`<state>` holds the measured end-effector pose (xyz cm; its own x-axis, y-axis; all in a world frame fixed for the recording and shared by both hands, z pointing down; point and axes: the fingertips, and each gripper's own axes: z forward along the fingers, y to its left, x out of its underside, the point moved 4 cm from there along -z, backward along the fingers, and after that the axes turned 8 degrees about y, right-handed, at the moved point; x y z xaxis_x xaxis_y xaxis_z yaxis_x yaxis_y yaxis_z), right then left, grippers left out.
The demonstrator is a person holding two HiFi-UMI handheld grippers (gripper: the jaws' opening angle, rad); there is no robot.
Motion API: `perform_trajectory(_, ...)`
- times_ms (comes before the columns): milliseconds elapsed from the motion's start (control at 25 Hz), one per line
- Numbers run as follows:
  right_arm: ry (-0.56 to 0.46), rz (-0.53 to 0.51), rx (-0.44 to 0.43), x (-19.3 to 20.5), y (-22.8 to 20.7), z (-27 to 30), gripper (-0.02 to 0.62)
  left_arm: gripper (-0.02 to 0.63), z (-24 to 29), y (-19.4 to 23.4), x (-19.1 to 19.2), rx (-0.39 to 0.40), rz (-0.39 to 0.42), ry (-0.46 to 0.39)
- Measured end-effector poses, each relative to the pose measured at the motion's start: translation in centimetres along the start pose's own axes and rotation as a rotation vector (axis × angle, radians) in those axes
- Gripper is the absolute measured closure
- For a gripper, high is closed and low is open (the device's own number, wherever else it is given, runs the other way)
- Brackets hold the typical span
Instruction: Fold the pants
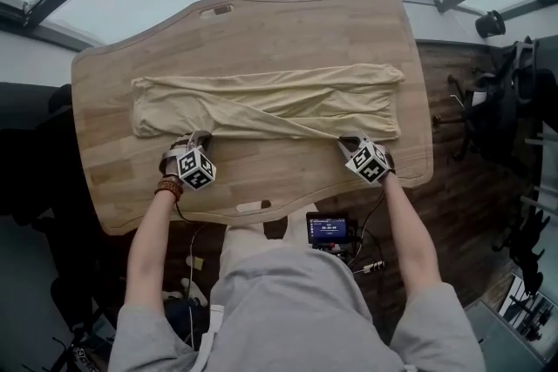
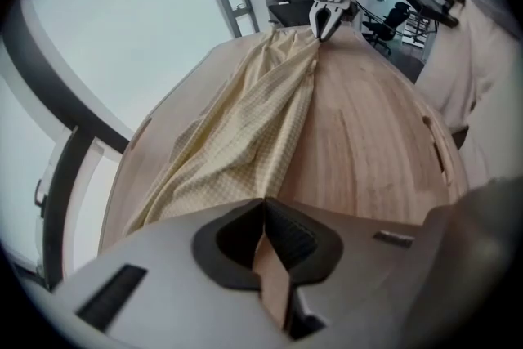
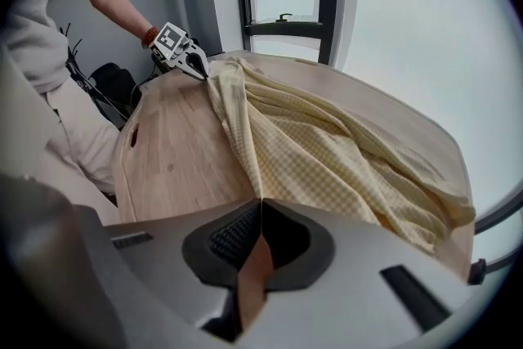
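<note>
A person is standing at a wooden tabletop (image 1: 261,30), holding a gripper in each hand. Pale yellow pants (image 1: 261,104) are lying flat and lengthwise, running from just beyond the left gripper (image 1: 199,138) to just beyond the right gripper (image 1: 350,142) and a little past each. Both grippers are pointing steeply down at the near edge of the pants, well apart from each other. Each one's jaws are pressing together, and the cloth is drawing to a point at the tips, so each appears to be pinching that edge.

This looks like the start of a fold: the near edge is being taken hold of. The next move is likely calling for both grippers lifting together and carrying that edge away from the person toward the far edge, staying level so the cloth is not twisting.

How many layers each gripper is pinching is hidden by the jaws. Which end is the waistband, and whether the legs are already lying one over the other, is hard to make out.
</note>
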<state>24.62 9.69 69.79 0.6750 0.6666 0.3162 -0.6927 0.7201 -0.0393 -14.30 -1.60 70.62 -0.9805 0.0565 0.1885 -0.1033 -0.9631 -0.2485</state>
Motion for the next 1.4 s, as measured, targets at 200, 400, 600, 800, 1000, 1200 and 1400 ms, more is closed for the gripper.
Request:
perform_trajectory(200,-0.002,0.005,-0.054,2.3,1.8,-0.6,0.586,0.591,-3.0,-6.7,1.1,0.041,-0.115,-0.015)
perform_trajectory(400,0.031,0.025,-0.027,3.5,2.2,-1.0,0.584,0.562,-6.9,-8.5,5.9,0.062,-0.399,-0.102)
perform_trajectory(600,0.012,0.074,0.010,0.5,3.0,-1.1,0.539,0.541,-9.6,-4.2,19.9,-0.104,-0.988,-0.070)
perform_trajectory(800,0.004,-0.009,-0.008,-5.0,5.1,0.2,0.476,0.469,-7.6,-2.7,29.0,-0.142,-1.303,0.030)
perform_trajectory(1000,0.071,-0.120,-0.057,-7.6,6.4,1.5,0.454,0.504,-5.2,-2.9,28.3,-0.064,-1.299,0.057)
perform_trajectory(1200,0.123,-0.169,-0.127,-8.3,8.0,3.1,0.457,0.577,-6.2,-2.8,29.3,-0.075,-1.178,0.089)
perform_trajectory(1400,0.026,-0.235,-0.285,-10.6,12.5,3.2,0.588,0.575,-8.0,-2.8,34.6,-0.136,-1.214,0.191)
